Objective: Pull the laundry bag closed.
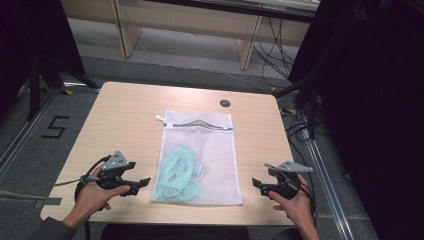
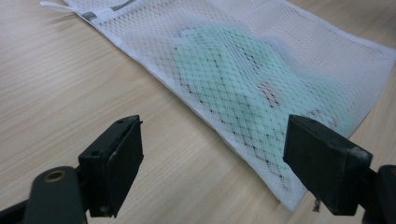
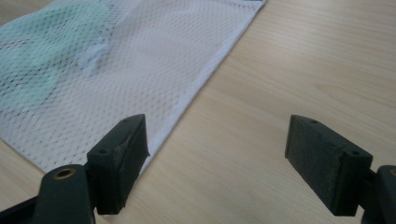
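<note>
A white mesh laundry bag [image 1: 210, 150] lies flat in the middle of the table, with a mint-green garment [image 1: 180, 172] inside its near left part. In the left gripper view the bag [image 2: 261, 70] and the green garment [image 2: 233, 70] lie just ahead of the jaws. My left gripper [image 1: 142, 184] rests on the table left of the bag's near corner, open and empty. The right gripper [image 1: 257, 185] sits right of the bag's near edge, open with bare wood between its jaws. The bag's right edge [image 3: 140, 70] reaches my right gripper's left jaw.
The wooden table [image 1: 125, 115] has a small dark round cap [image 1: 225, 103] near its far edge. Dark stands and cables crowd the floor at the right, and wooden shelving stands beyond the table.
</note>
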### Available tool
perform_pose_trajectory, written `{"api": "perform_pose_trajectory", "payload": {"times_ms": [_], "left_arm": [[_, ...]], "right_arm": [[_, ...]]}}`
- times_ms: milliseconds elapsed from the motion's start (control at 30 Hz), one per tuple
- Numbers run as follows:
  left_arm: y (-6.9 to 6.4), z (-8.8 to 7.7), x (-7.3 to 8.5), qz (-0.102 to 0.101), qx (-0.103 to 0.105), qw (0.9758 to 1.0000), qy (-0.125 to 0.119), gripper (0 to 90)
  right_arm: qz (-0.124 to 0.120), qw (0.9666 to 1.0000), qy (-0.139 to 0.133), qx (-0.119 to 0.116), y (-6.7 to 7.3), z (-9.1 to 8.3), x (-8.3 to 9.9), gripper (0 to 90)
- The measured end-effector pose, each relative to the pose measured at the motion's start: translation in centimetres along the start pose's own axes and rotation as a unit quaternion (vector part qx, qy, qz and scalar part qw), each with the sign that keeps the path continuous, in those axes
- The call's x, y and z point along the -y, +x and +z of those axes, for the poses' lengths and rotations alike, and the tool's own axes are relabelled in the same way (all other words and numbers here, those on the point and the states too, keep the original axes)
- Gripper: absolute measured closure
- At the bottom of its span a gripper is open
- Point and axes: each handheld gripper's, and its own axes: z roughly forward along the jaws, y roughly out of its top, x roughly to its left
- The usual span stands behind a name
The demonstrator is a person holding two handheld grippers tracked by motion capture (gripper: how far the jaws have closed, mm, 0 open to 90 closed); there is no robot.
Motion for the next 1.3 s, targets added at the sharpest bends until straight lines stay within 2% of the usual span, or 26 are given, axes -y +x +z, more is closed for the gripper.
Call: {"api": "perform_pose_trajectory", "payload": {"times_ms": [33, 67, 100, 167, 233, 267, 300, 367, 433, 467, 500, 567, 600, 633, 700, 767, 800, 833, 900, 933, 967, 1033, 1067, 1167, 1267, 1300], "left_arm": [[-0.3, 0.2, 0.0, -0.010, -0.004, 0.9999, -0.009, 19.3], [-0.2, 0.1, 0.0, 0.000, 0.002, 1.0000, 0.000, 19.4], [-0.2, 0.1, 0.0, 0.000, 0.002, 1.0000, 0.000, 19.5], [-0.3, 0.3, 0.0, -0.002, 0.000, 0.9999, -0.010, 19.6], [-0.4, 0.3, 0.1, -0.006, 0.000, 0.9999, -0.010, 19.6], [-0.4, 0.3, 0.1, -0.006, 0.000, 0.9999, -0.010, 19.6], [-0.5, 0.4, 0.1, -0.009, 0.001, 0.9999, -0.013, 19.6], [-0.4, 0.3, 0.0, 0.003, -0.003, 1.0000, -0.003, 19.6], [-0.5, 0.3, 0.0, -0.006, 0.003, 1.0000, -0.007, 19.6], [-0.6, 0.3, -0.1, -0.004, 0.004, 1.0000, -0.006, 19.7], [-0.5, 0.3, -0.1, 0.008, 0.004, 1.0000, -0.001, 19.7], [-0.8, 0.5, 0.0, 0.003, 0.009, 0.9999, -0.007, 19.2], [-0.8, 0.6, 0.0, 0.017, 0.009, 0.9998, -0.004, 18.3], [-1.0, 0.7, 0.0, 0.004, 0.009, 0.9999, -0.008, 17.8], [-1.1, 0.8, -0.1, 0.012, 0.012, 0.9998, 0.000, 18.1], [-1.4, 1.2, -0.2, 0.013, 0.011, 0.9999, -0.001, 19.2], [-1.5, 1.3, -0.3, 0.017, 0.016, 0.9997, 0.005, 20.0], [-1.8, 1.5, -0.3, 0.017, 0.013, 0.9998, -0.001, 21.1], [-2.0, 1.9, -0.5, 0.024, 0.024, 0.9994, 0.009, 23.0], [-2.0, 1.9, -0.5, 0.024, 0.024, 0.9994, 0.009, 23.2], [-2.6, 2.3, -0.7, 0.023, 0.022, 0.9995, 0.003, 23.4], [-2.9, 2.7, -0.8, 0.039, 0.027, 0.9988, 0.010, 24.7], [-3.2, 2.9, -0.8, 0.041, 0.030, 0.9986, 0.013, 25.9], [-3.7, 3.2, -0.9, 0.049, 0.031, 0.9981, 0.021, 28.0], [-4.3, 3.7, -1.1, 0.058, 0.033, 0.9976, 0.021, 32.3], [-4.6, 4.1, -1.2, 0.062, 0.038, 0.9971, 0.021, 32.7]], "right_arm": [[0.016, 0.9998, 0.011, -0.001, 0.4, 0.0, 0.0, 22.1], [0.001, 0.9999, 0.011, -0.004, 0.4, 0.1, 0.0, 21.8], [0.001, 0.9999, 0.011, -0.004, 0.4, 0.1, 0.0, 21.8], [-0.022, 0.9997, 0.010, -0.009, 0.5, 0.3, 0.0, 20.6], [-0.007, 0.9997, 0.016, -0.016, 0.8, 0.2, 0.0, 20.9], [-0.023, 0.9997, 0.005, -0.008, 0.7, 0.3, -0.1, 21.2], [-0.007, 0.9998, 0.012, -0.014, 0.9, 0.2, -0.1, 21.3], [-0.008, 0.9999, 0.006, -0.012, 1.0, 0.2, -0.1, 21.7], [-0.017, 0.9996, 0.010, -0.018, 0.9, 0.2, -0.2, 23.4], [-0.037, 0.9992, 0.007, -0.011, 0.7, 0.2, -0.3, 24.1], [-0.021, 0.9997, 0.006, -0.015, 1.0, 0.3, -0.2, 24.9], [-0.030, 0.9994, 0.010, -0.017, 1.0, 0.4, -0.3, 26.1], [-0.031, 0.9994, 0.007, -0.012, 1.1, 0.4, -0.3, 27.0], [-0.031, 0.9994, 0.010, -0.014, 1.1, 0.4, -0.4, 28.8], [-0.052, 0.9985, 0.010, -0.017, 0.9, 0.5, -0.5, 30.3], [-0.048, 0.9985, 0.019, -0.017, 1.2, 0.6, -0.6, 32.8], [-0.073, 0.9971, 0.015, -0.016, 0.8, 0.8, -0.7, 34.9], [-0.057, 0.9980, 0.022, -0.019, 1.1, 0.7, -0.8, 37.2], [-0.066, 0.9969, 0.024, -0.035, 1.0, 0.9, -1.0, 48.4], [-0.066, 0.9969, 0.024, -0.035, 1.0, 0.9, -1.0, 48.4], [-0.078, 0.9943, 0.031, -0.065, 1.4, 1.3, -1.2, 55.1], [-0.100, 0.9909, 0.052, -0.073, 2.1, 1.6, -1.3, 60.7], [-0.123, 0.9888, 0.046, -0.070, 2.4, 2.0, -1.4, 63.5], [-0.154, 0.9831, 0.054, -0.082, 3.2, 2.6, -1.6, 71.5], [-0.166, 0.9801, 0.065, -0.088, 3.6, 3.0, -1.8, 77.0], [-0.181, 0.9759, 0.068, -0.101, 3.8, 3.4, -2.1, 81.6]]}}
